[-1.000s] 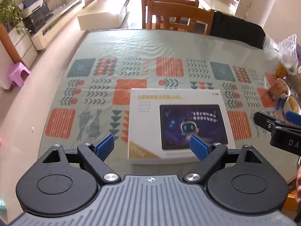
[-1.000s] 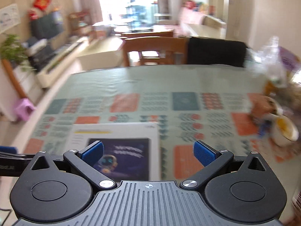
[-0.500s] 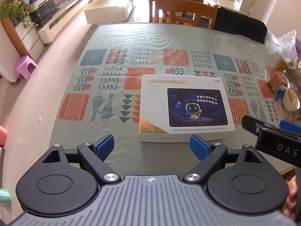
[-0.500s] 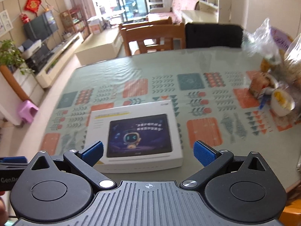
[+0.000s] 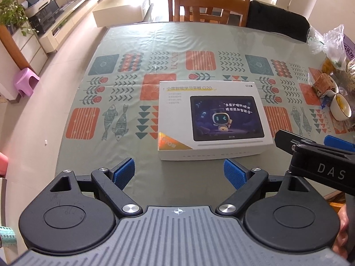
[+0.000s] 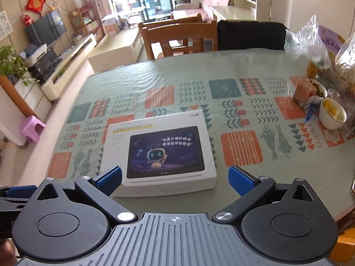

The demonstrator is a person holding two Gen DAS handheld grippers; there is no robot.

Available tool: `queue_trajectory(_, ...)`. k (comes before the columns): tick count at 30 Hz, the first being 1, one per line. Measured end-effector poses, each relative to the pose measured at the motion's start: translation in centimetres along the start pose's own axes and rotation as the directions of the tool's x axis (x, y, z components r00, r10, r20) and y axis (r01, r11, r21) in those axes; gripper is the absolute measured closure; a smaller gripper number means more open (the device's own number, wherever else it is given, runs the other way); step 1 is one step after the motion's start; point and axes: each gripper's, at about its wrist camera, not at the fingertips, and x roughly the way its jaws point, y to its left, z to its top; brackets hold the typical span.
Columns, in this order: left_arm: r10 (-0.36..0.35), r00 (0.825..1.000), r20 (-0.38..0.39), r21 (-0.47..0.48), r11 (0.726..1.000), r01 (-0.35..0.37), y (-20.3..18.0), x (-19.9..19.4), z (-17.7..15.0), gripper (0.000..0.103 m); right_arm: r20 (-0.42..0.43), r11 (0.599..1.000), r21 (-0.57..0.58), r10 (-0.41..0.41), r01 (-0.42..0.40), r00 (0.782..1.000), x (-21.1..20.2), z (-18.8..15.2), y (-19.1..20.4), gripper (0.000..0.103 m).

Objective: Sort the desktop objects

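A white tablet box (image 5: pixel 210 117) with a robot picture lies flat on the patterned tablecloth near the table's front edge; it also shows in the right wrist view (image 6: pixel 159 153). My left gripper (image 5: pixel 179 174) is open and empty, held above the front edge, just short of the box. My right gripper (image 6: pixel 175 180) is open and empty, also just in front of the box. The right gripper's body (image 5: pixel 319 159) shows at the right of the left wrist view.
At the table's right side stand a white bowl (image 6: pixel 331 116) with yellow food, a small brown carton (image 6: pixel 304 94) and plastic bags (image 6: pixel 310 42). Wooden chairs (image 5: pixel 206 8) and a black chair back (image 5: pixel 277 20) stand at the far edge.
Both grippers have pulled back and up from the box, which now lies farther ahead in both views. Both stay open.
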Motion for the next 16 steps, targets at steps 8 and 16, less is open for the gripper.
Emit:
queue_trajectory(8, -0.003, 1.0, -0.016, 0.001, 1.0, 0.003, -1.2, 0.4, 0.3, 0.0, -0.009, 1.0, 0.02, 0.012, -0.012, 1.0, 0.0, 0.1, -1.1, 0.0)
queue_trajectory(16, 0.01, 0.999, -0.036, -0.004, 1.0, -0.01, -2.2, 1.0, 1.2, 0.0, -0.029, 0.998, 0.048, 0.035, -0.033, 0.999, 0.8, 1.0, -2.3, 0.0)
